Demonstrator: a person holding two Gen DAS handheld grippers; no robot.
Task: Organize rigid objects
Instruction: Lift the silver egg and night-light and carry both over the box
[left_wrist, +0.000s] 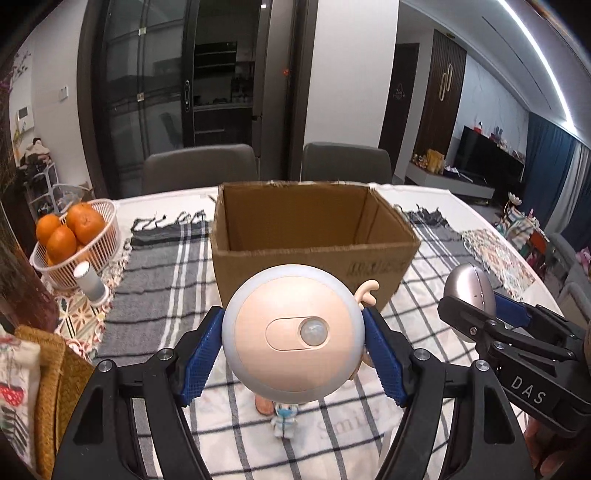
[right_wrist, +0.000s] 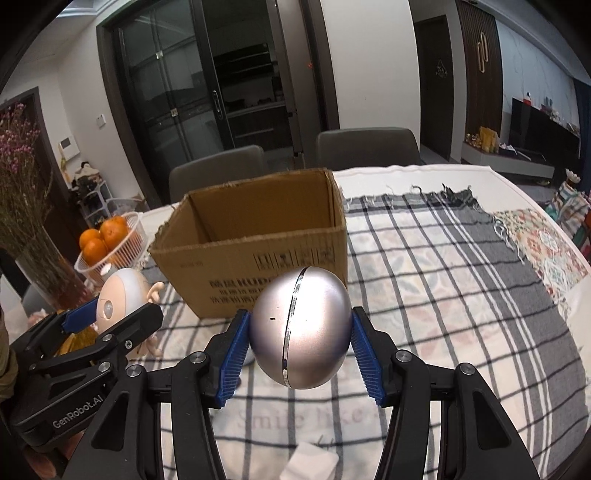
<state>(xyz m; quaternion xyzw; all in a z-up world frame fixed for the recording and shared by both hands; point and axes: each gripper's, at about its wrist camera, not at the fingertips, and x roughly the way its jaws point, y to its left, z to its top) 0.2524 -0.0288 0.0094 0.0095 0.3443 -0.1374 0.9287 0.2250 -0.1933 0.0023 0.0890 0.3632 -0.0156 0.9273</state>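
Observation:
My left gripper (left_wrist: 293, 349) is shut on a round-headed doll lamp (left_wrist: 293, 332), pink-faced with a sensor dome, held above the checked cloth. In the right wrist view the same lamp (right_wrist: 120, 295) shows at the left, in the left gripper (right_wrist: 110, 314). My right gripper (right_wrist: 299, 345) is shut on a silver egg-shaped object (right_wrist: 301, 326) with a chrome seam; the egg (left_wrist: 469, 295) also shows at the right of the left wrist view. An open, empty cardboard box (left_wrist: 314, 240) (right_wrist: 255, 251) stands just behind both held things. A tiny figurine (left_wrist: 284, 421) stands on the cloth below the lamp.
A white basket of oranges (left_wrist: 74, 240) (right_wrist: 110, 240) and a small white cylinder (left_wrist: 90, 284) stand at the left. A vase of dried flowers (right_wrist: 33, 229) is at the far left. A white block (right_wrist: 314, 461) lies near the front edge. Two grey chairs (left_wrist: 199, 166) stand behind the table.

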